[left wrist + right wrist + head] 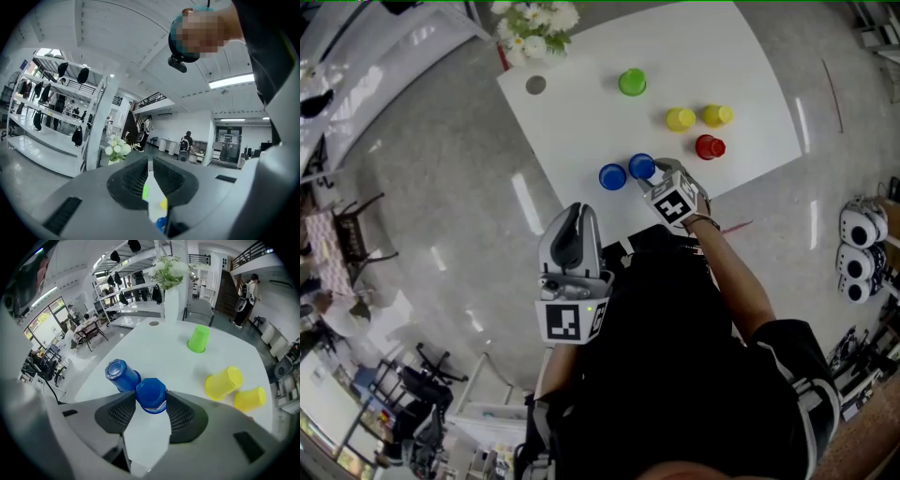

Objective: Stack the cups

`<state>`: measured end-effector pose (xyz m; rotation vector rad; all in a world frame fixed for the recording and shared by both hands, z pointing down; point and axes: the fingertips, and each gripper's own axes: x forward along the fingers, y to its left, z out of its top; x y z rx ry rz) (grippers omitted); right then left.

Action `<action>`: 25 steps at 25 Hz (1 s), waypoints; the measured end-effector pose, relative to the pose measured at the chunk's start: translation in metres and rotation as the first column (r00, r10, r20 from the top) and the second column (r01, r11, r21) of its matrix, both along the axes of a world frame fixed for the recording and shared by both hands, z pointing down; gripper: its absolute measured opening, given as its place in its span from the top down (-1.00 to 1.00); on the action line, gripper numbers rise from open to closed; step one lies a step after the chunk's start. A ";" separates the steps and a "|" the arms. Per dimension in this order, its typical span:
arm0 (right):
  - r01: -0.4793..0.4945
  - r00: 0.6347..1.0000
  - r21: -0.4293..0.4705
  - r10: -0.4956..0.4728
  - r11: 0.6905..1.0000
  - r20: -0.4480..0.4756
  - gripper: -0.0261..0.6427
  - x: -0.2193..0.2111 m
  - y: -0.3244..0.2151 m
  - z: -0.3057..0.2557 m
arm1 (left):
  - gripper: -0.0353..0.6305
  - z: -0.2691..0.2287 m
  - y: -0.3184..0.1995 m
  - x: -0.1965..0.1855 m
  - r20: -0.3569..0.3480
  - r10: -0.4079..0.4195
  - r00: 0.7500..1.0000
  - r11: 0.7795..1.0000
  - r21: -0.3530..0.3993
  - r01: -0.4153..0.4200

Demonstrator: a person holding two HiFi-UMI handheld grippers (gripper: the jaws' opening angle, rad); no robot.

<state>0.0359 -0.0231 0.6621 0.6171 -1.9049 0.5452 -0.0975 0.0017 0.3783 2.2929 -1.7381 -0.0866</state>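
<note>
The right claw (660,174) points steeply down over the near edge of the desk (581,112). Its jaws press on both sides of a blue cup (151,394). The bare right forearm (733,277) stretches toward the desk. The left claw (573,225) is held about level, short of the desk, with its jaws almost together and nothing between them.

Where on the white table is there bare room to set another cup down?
Bare: the stretch between the grey disc, the green cup and the blue cups; also the far corner beyond the yellow cups. Crowded: the near edge, where those and the red cup cluster by the right gripper.
</note>
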 end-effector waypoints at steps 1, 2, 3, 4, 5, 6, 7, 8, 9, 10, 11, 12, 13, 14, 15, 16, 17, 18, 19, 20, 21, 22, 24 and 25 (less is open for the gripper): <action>0.004 1.000 0.002 -0.004 1.000 0.001 0.27 -0.002 -0.001 0.000 | 0.74 0.000 0.001 -0.001 0.002 -0.002 1.000 1.000 0.001 0.002; 0.007 1.000 0.003 -0.007 1.000 0.002 0.27 -0.003 -0.001 0.000 | 0.74 0.000 0.001 -0.002 0.002 -0.005 1.000 1.000 0.003 0.005; 0.011 1.000 0.005 -0.011 1.000 0.003 0.27 -0.005 -0.002 0.001 | 0.74 0.000 0.002 -0.003 0.002 -0.009 1.000 1.000 0.006 0.009; 0.014 1.000 0.006 -0.014 1.000 0.003 0.27 -0.006 -0.002 0.002 | 0.74 0.000 0.003 -0.004 0.002 -0.012 1.000 1.000 0.009 0.012; 0.017 1.000 0.006 -0.017 1.000 0.003 0.27 -0.008 -0.002 0.002 | 0.74 0.000 0.003 -0.006 0.001 -0.015 1.000 1.000 0.010 0.015; 0.019 1.000 0.004 -0.019 1.000 0.002 0.27 -0.010 -0.001 0.002 | 0.74 0.000 0.004 -0.007 0.001 -0.017 1.000 1.000 0.008 0.017; 0.020 1.000 0.003 -0.020 1.000 0.002 0.27 -0.011 -0.001 0.003 | 0.74 0.001 0.004 -0.008 0.002 -0.019 1.000 1.000 0.005 0.019; 0.021 1.000 0.003 -0.021 1.000 0.003 0.27 -0.013 -0.001 0.003 | 0.74 0.001 0.005 -0.009 0.002 -0.021 1.000 1.000 0.005 0.021; 0.022 1.000 0.003 -0.022 1.000 0.005 0.27 -0.014 -0.001 0.003 | 0.74 0.000 0.005 -0.009 0.001 -0.023 1.000 1.000 0.006 0.023; 0.023 1.000 0.003 -0.023 1.000 0.007 0.27 -0.015 -0.001 0.003 | 0.74 0.000 0.006 -0.010 -0.001 -0.026 1.000 1.000 0.008 0.026; 0.025 1.000 0.004 -0.025 1.000 0.008 0.27 -0.017 -0.001 0.003 | 0.74 0.000 0.006 -0.011 -0.003 -0.028 1.000 1.000 0.009 0.028; 0.028 1.000 0.006 -0.028 1.000 0.009 0.27 -0.018 -0.002 0.003 | 0.74 -0.001 0.006 -0.011 -0.005 -0.030 1.000 0.999 0.010 0.030; 0.032 0.999 0.008 -0.032 0.999 0.010 0.27 -0.020 -0.002 0.002 | 0.74 -0.001 0.007 -0.011 -0.006 -0.032 0.999 0.999 0.011 0.032; 0.034 0.999 0.008 -0.034 0.999 0.010 0.26 -0.021 -0.001 0.003 | 0.74 -0.001 0.007 -0.011 -0.006 -0.032 0.999 0.999 0.011 0.032; 0.037 0.999 0.007 -0.037 0.999 0.010 0.27 -0.023 -0.001 0.003 | 0.74 -0.001 0.007 -0.011 -0.007 -0.033 0.999 0.999 0.010 0.033; 0.039 0.999 0.007 -0.039 0.999 0.012 0.26 -0.024 -0.001 0.004 | 0.74 -0.001 0.008 -0.011 -0.006 -0.032 0.999 0.999 0.008 0.032; 0.041 0.999 0.007 -0.041 0.999 0.015 0.26 -0.026 0.000 0.004 | 0.74 0.000 0.008 -0.011 -0.005 -0.033 0.999 0.999 0.007 0.033; 0.042 0.999 0.008 -0.042 0.999 0.018 0.26 -0.028 -0.001 0.004 | 0.74 0.000 0.008 -0.011 -0.004 -0.033 0.999 0.999 0.010 0.033; 0.043 0.999 0.011 -0.043 0.999 0.022 0.26 -0.029 -0.001 0.004 | 0.74 -0.001 0.008 -0.011 -0.004 -0.034 0.999 0.999 0.014 0.034; 0.044 0.999 0.013 -0.045 0.999 0.025 0.26 -0.030 -0.001 0.005 | 0.74 -0.001 0.008 -0.011 -0.003 -0.034 0.999 0.999 0.016 0.034; 0.045 0.999 0.014 -0.046 0.999 0.028 0.26 -0.031 -0.001 0.005 | 0.74 -0.001 0.008 -0.011 -0.002 -0.033 0.999 0.999 0.014 0.033; 0.045 0.998 0.012 -0.046 0.999 0.032 0.26 -0.032 -0.001 0.006 | 0.74 0.000 0.008 -0.010 -0.001 -0.033 0.999 0.999 0.013 0.033; 0.039 0.998 0.004 -0.039 0.999 0.047 0.24 -0.032 -0.001 0.008 | 0.74 0.000 0.008 -0.009 -0.003 -0.033 0.999 0.999 0.016 0.033; 0.033 0.998 0.003 -0.033 0.999 0.058 0.18 -0.032 -0.001 0.007 | 0.74 0.000 0.008 -0.009 -0.005 -0.033 0.999 0.999 0.017 0.033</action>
